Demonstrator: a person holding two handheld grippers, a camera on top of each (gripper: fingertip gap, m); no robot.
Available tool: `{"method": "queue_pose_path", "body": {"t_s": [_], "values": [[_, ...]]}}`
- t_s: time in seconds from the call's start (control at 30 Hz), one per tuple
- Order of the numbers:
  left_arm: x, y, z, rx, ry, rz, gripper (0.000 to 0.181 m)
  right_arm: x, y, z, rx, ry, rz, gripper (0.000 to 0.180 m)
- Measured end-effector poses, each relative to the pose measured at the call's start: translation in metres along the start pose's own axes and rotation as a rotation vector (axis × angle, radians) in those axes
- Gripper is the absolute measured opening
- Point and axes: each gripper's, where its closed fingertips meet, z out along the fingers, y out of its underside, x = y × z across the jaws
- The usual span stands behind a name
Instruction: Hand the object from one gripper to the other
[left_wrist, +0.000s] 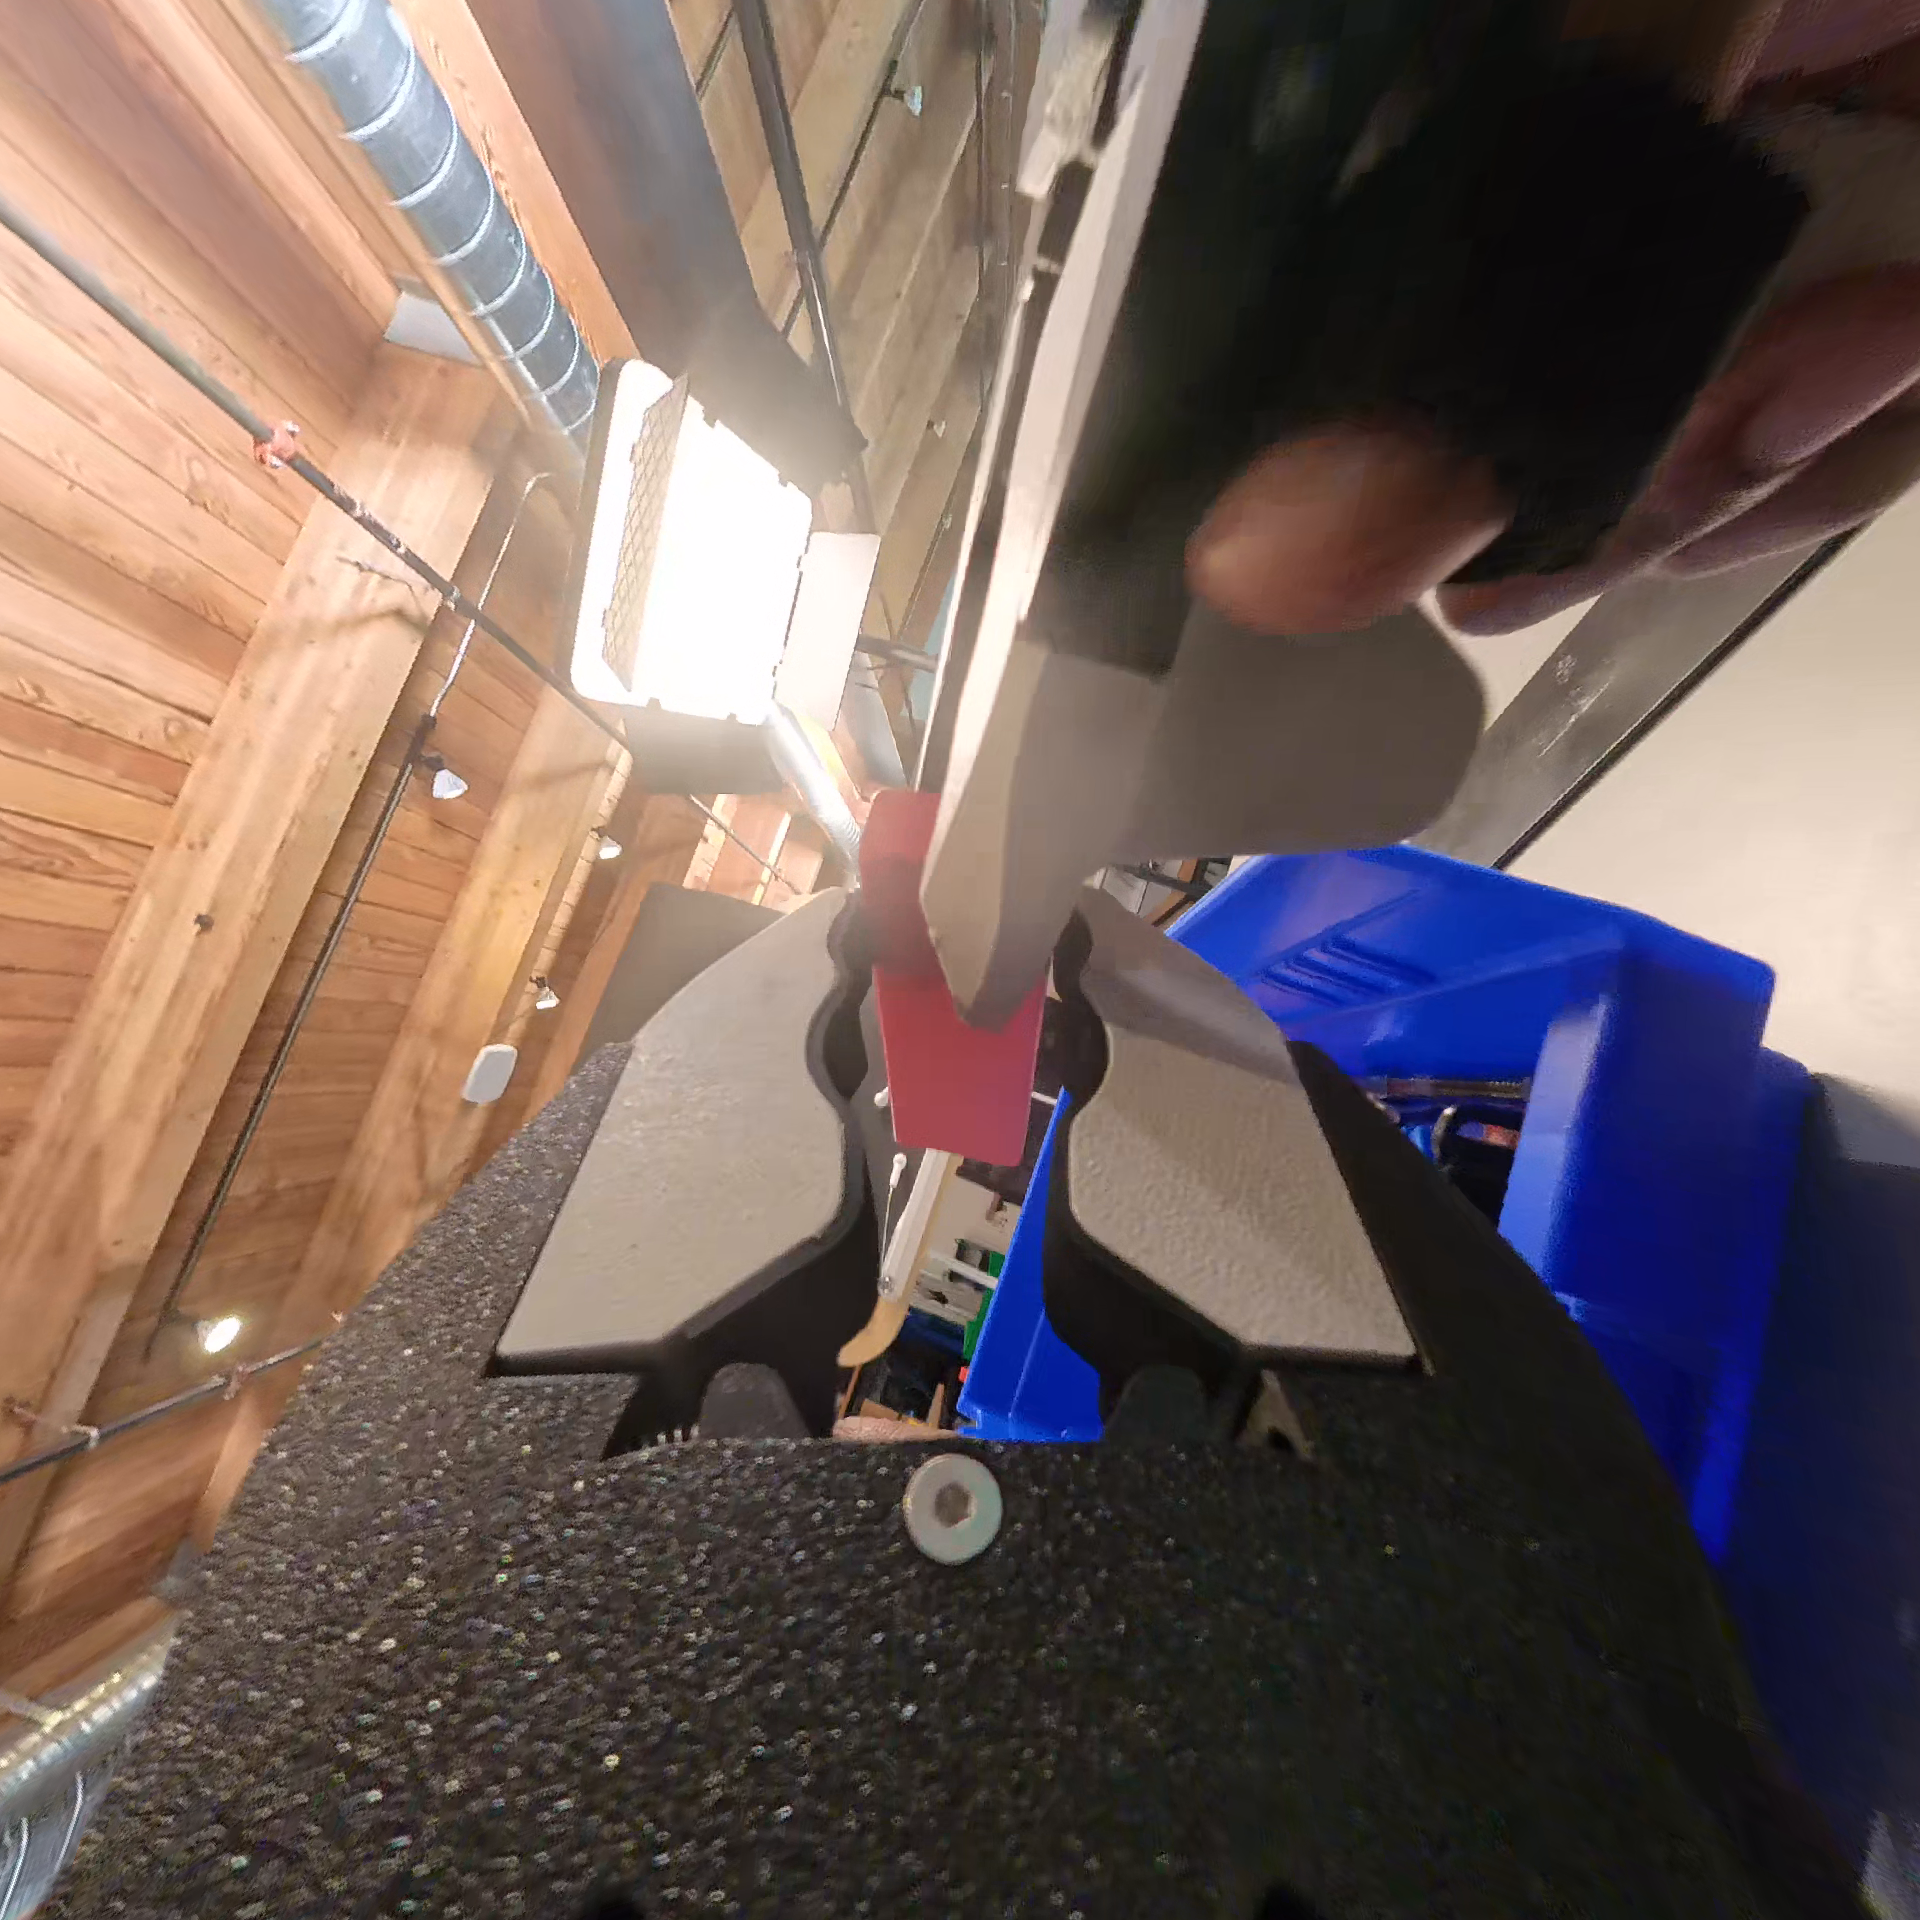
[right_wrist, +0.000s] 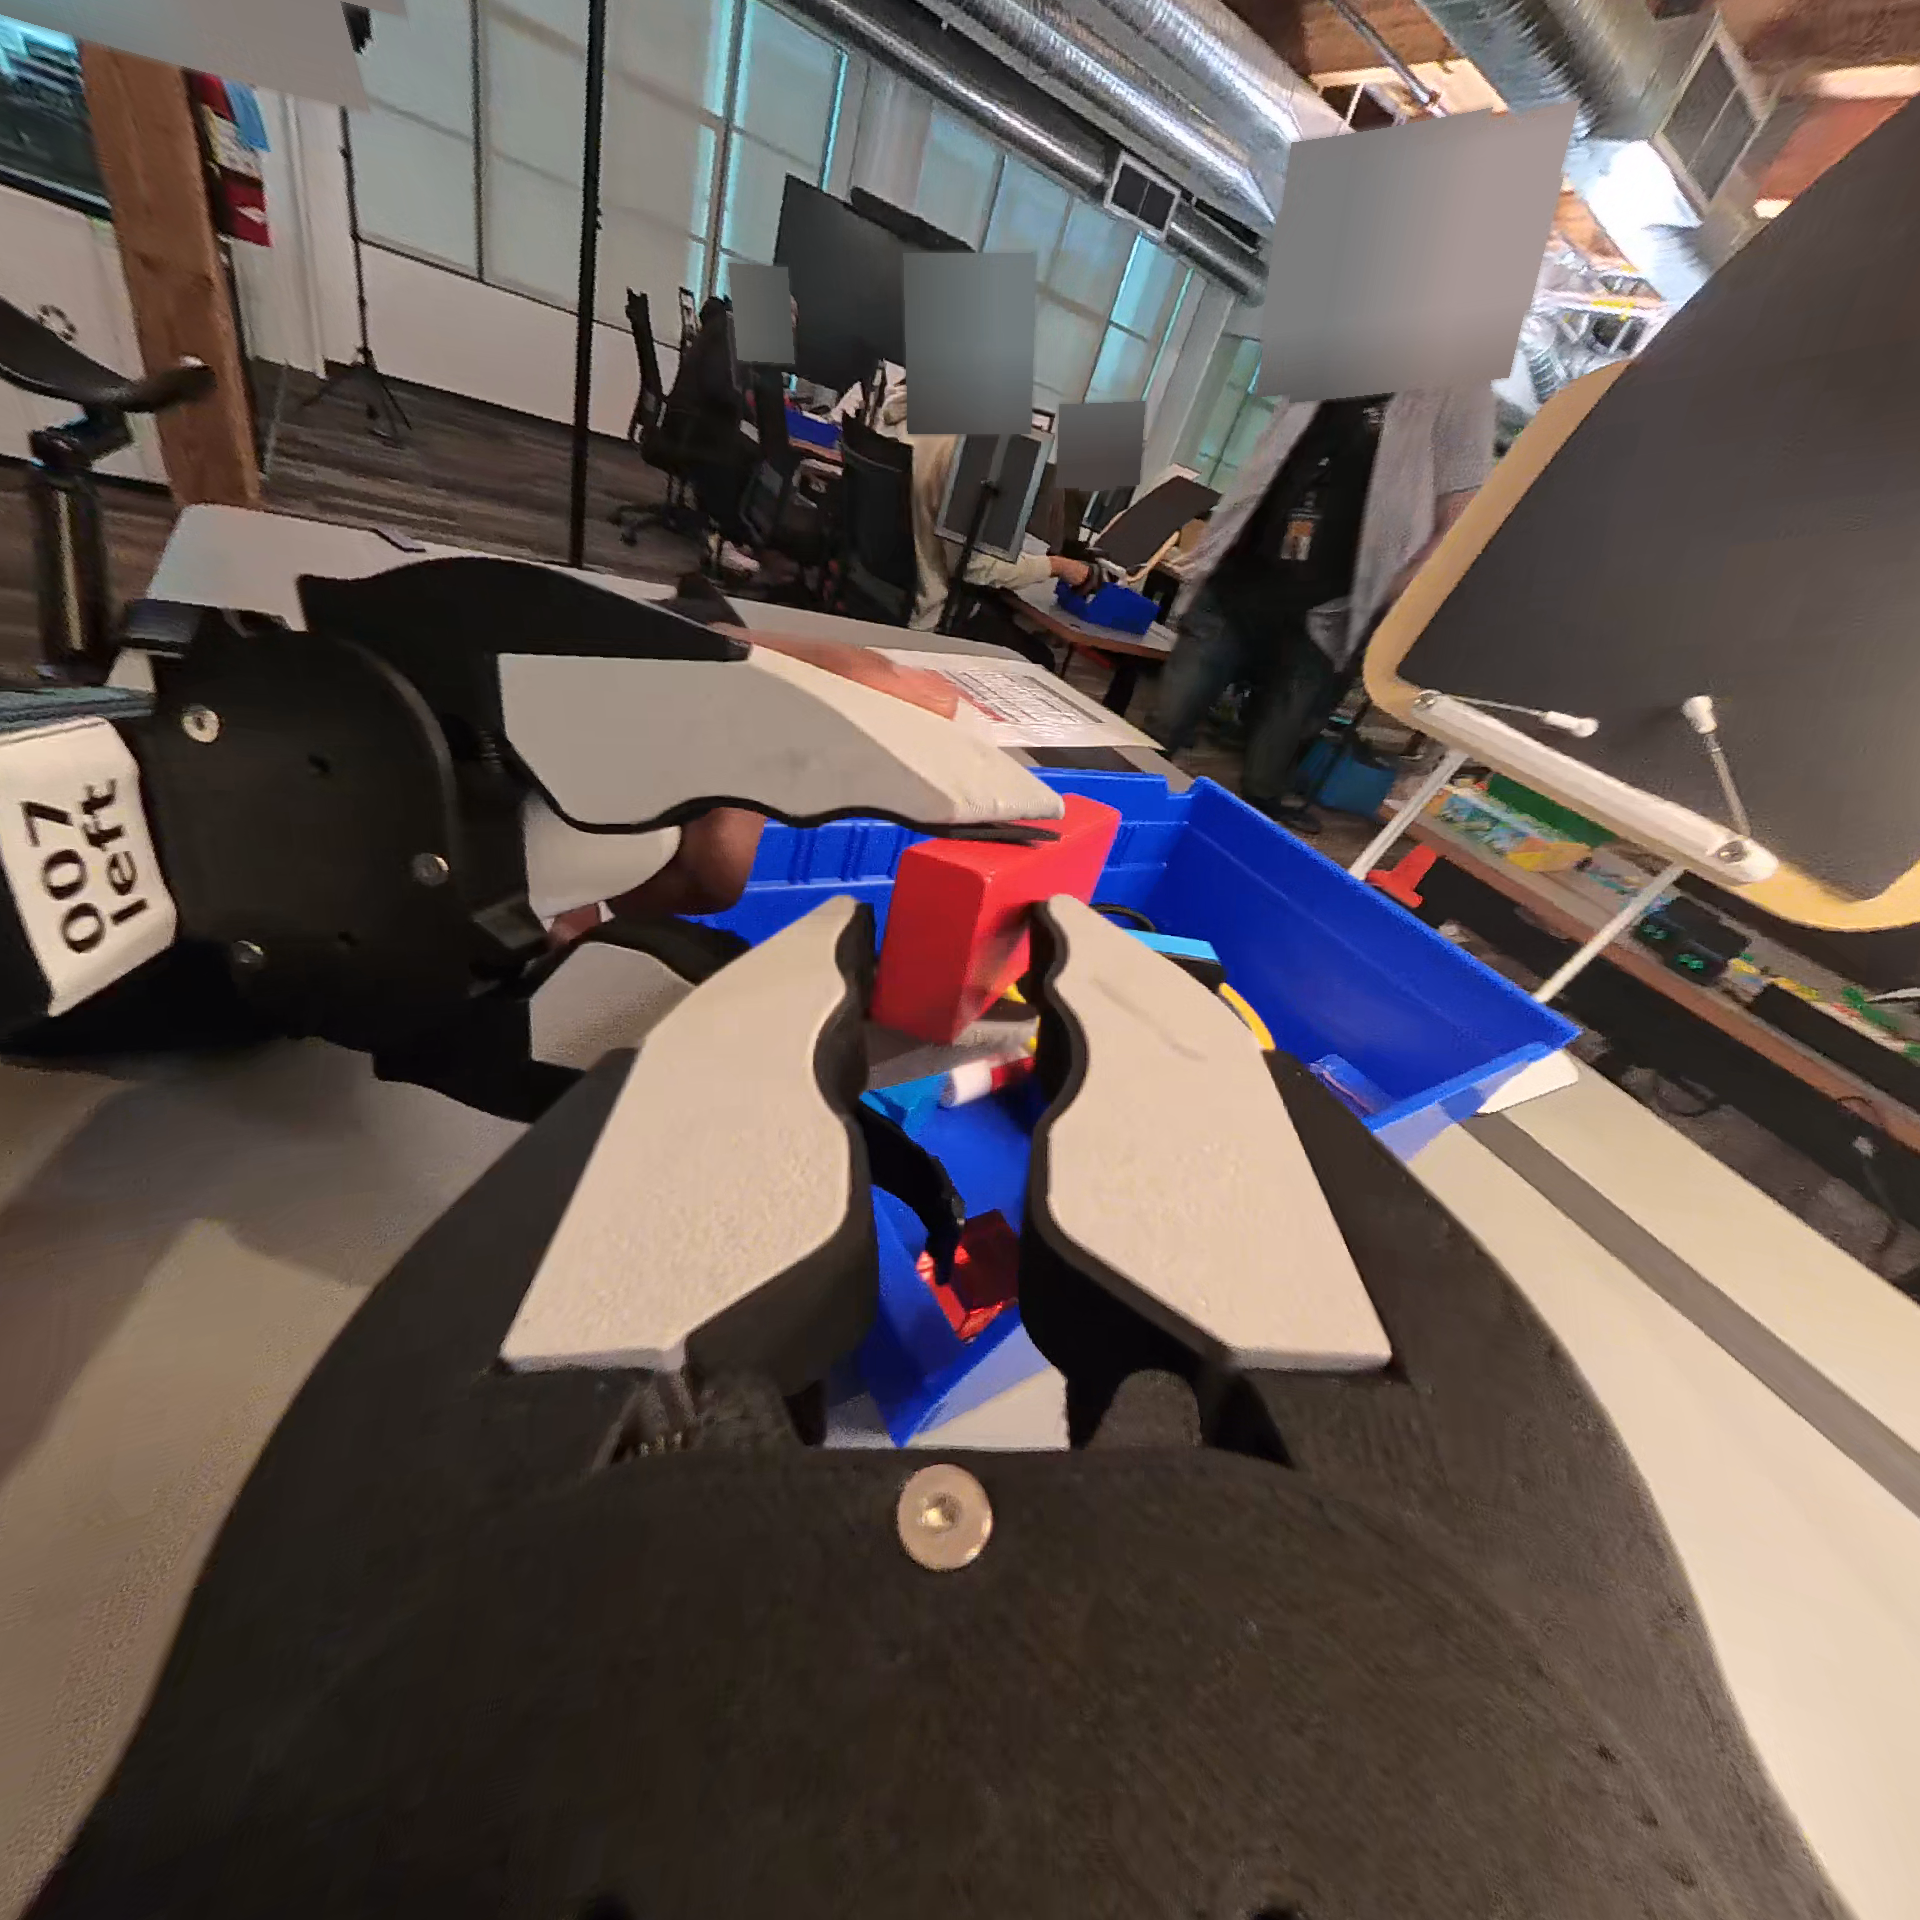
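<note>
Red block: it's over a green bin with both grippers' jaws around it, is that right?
No: the bin is blue, not green, as the right wrist view shows. The red block is over it, with the jaws of the left gripper and the right gripper both around it.

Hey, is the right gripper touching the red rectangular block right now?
Touching. The right wrist view shows the right gripper with both fingertips pressed against the sides of the red rectangular block, no gap visible either side.
</note>
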Motion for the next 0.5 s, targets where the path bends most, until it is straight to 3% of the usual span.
{"method": "queue_pose_path", "body": {"t_s": [0.1, 0.23, 0.5], "values": [[0.001, -0.002, 0.0, 0.021, 0.009, -0.023, 0.034, 0.006, 0.002, -0.002, -0.009, 0.033, -0.056, 0.015], [-0.004, -0.005, -0.001, 0.088, 0.075, -0.267, 0.052, 0.018, 0.0, -0.009, 0.016, 0.035, -0.054, 0.016], [-0.034, -0.01, -0.007, 0.302, 0.332, -1.069, 0.067, 0.017, -0.042, -0.046, 0.361, -0.212, 0.12, 0.016]]}}
